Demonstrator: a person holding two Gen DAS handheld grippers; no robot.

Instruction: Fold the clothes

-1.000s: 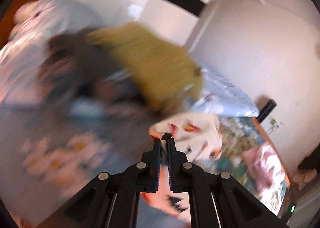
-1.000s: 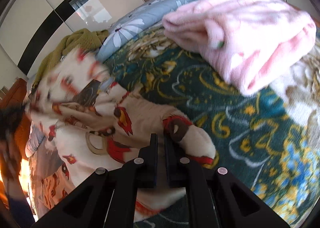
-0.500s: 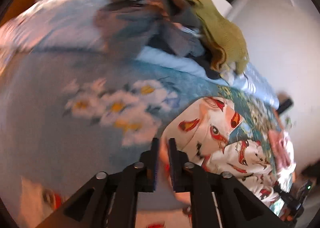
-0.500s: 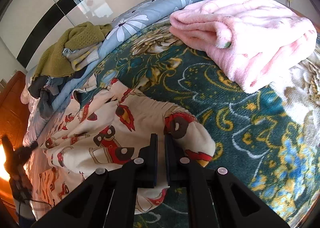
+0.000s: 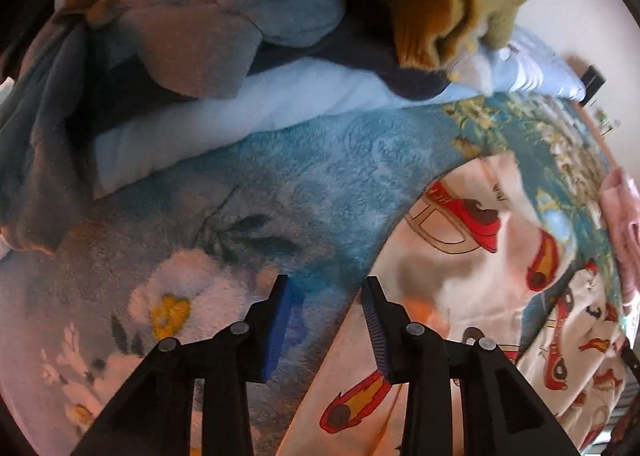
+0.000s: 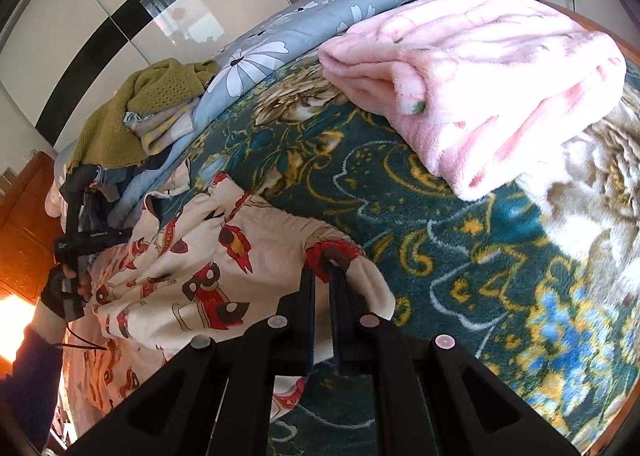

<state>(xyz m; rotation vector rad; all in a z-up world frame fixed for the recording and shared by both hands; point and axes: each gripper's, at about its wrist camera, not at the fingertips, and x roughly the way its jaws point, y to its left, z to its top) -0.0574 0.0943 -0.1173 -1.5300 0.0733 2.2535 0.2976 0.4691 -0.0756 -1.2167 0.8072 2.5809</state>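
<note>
Your bed (image 6: 400, 192) carries a teal floral blanket (image 5: 312, 184), with the cream car-print garment (image 6: 208, 264) spread along its near edge and a heap of clothes (image 6: 132, 124) toward the far corner. Your right claw (image 6: 322, 272) is clamped on a bunched fold of that garment. Your left claw (image 5: 326, 284) is opening, nothing between its jaws, over the garment's edge.
</note>
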